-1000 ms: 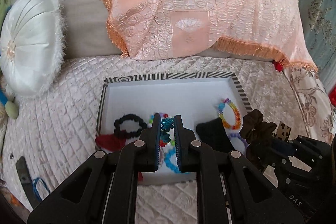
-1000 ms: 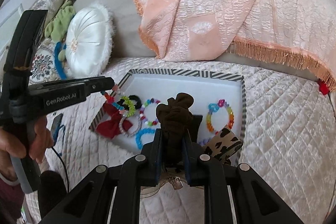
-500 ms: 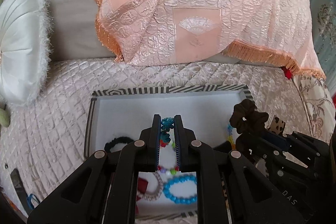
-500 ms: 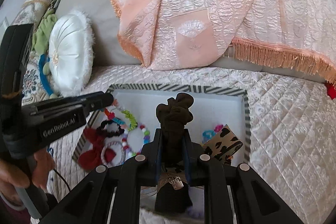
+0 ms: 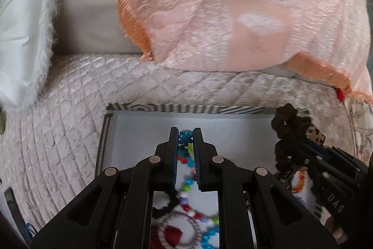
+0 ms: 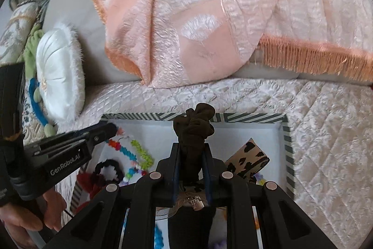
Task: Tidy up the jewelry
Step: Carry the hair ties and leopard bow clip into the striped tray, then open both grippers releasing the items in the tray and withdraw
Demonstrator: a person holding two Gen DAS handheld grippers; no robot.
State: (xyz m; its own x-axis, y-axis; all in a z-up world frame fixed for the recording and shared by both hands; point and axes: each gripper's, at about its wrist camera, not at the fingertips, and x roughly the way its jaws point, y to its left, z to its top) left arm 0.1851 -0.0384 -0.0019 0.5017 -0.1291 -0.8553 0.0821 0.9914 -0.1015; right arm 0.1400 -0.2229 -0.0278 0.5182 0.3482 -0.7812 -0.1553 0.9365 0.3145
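A quilted pale bedspread (image 6: pixel 326 132) lies under a fringed peach throw (image 6: pixel 209 27) and white round cushion (image 6: pixel 59 76).

I'm in a home, on a quilted bed (image 6: pixel 326 132). A fringed peach throw (image 6: pixel 209 15) lies at twelve o'clock. A round white cushion (image 6: pixel 58 76) sits at ten.

bare white tray floor (image 5: pixel 144 132) ahead, bracelets (image 6: pixel 130 151) crowding left, striped rim (image 6: pixel 288 155) right

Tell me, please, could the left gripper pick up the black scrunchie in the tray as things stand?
Probably not yet. The left gripper is already shut on a beaded strand, so its jaws are occupied. The black scrunchie lies uncovered in the tray, just below.
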